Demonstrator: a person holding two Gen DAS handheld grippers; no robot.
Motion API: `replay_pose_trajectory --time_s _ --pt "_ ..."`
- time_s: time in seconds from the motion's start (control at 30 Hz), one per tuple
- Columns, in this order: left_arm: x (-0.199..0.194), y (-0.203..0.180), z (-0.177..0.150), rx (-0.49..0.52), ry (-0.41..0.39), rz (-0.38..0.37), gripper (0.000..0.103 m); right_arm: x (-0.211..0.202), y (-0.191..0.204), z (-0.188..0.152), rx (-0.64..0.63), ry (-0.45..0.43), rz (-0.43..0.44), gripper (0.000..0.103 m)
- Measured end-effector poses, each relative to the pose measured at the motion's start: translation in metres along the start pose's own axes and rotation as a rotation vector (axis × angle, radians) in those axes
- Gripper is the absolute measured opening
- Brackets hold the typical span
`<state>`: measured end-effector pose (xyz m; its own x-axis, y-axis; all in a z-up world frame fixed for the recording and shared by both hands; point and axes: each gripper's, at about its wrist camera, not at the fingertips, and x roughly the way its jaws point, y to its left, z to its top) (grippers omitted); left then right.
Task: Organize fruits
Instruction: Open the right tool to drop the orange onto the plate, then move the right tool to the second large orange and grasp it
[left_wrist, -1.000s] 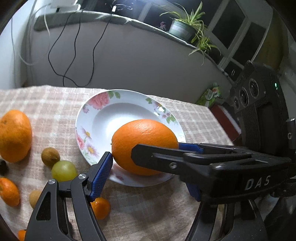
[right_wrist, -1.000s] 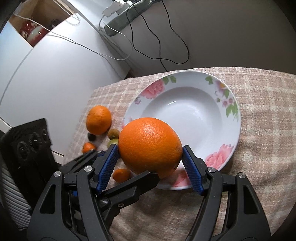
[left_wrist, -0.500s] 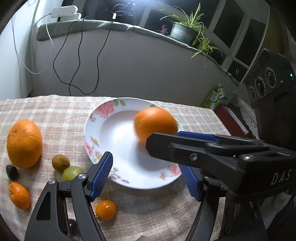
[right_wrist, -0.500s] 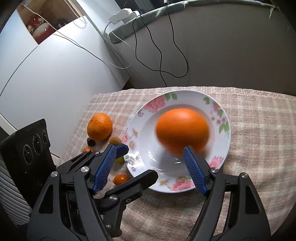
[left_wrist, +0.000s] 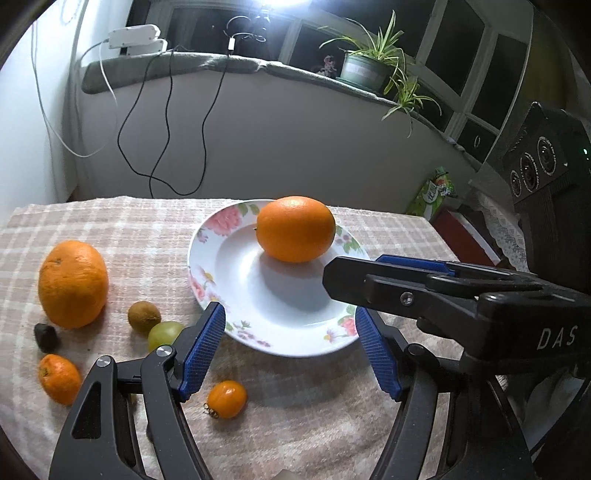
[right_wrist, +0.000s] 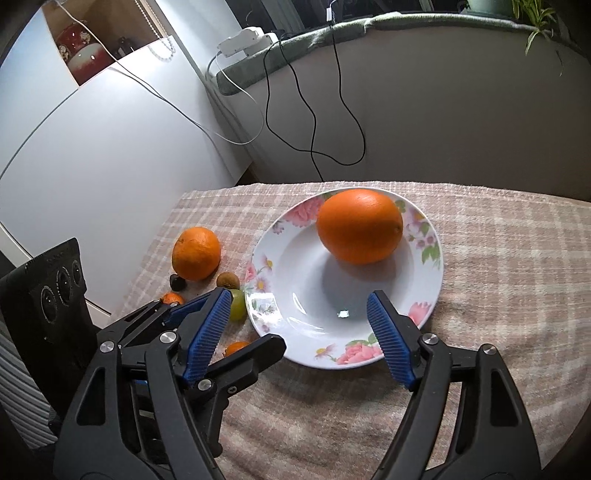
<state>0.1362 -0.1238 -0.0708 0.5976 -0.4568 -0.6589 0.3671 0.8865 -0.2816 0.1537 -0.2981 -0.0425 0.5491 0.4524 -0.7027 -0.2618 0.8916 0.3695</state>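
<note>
Now one orange sits in the plate; both tongs hang empty.

Left tongs (left_wrist: 288, 350) and right tongs (right_wrist: 295, 332) stand spread, gripping nothing. Big orange (right_wrist: 360, 226) rests at the plate's (right_wrist: 436, 280) twelve o'clock slope and may roll if bumped. Second orange (left_wrist: 73, 283) and small fruits wait at nine o'clock, near the surface's (right_wrist: 498, 295) left edge; crossed tongs could collide. Three o'clock lies open.
</note>
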Motion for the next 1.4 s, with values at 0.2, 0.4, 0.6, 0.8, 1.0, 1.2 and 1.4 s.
replay_pose_trajectory --time_s 0.2,0.4,0.6,0.8,1.0,1.2,1.4 --pt "-0.01 0.001 -0.004 -0.001 -0.011 0.008 0.072 -0.009 0.009 -0.005 -0.013 -0.042 -0.025 0.079" --pt "-0.02 0.009 -0.006 -0.01 -0.02 0.018 0.072 -0.015 0.02 -0.007 -0.056 -0.081 -0.034 0.086" --pt "-0.033 0.023 -0.008 -0.024 -0.038 0.075 0.08 -0.016 0.03 -0.004 -0.082 -0.096 -0.056 0.1" --pt "-0.051 0.049 -0.011 -0.038 -0.055 0.131 0.081 -0.008 0.041 0.002 -0.114 -0.045 -0.072 0.1" --pt "-0.066 0.088 -0.01 -0.101 -0.054 0.159 0.081 0.001 0.053 0.009 -0.113 -0.03 -0.012 0.1" --pt "-0.074 0.127 -0.01 -0.17 -0.042 0.168 0.081 0.019 0.067 0.024 -0.085 0.0 0.075 0.1" --pt "-0.069 0.158 -0.006 -0.22 -0.019 0.142 0.08 0.049 0.081 0.038 -0.066 0.062 0.144 0.1"
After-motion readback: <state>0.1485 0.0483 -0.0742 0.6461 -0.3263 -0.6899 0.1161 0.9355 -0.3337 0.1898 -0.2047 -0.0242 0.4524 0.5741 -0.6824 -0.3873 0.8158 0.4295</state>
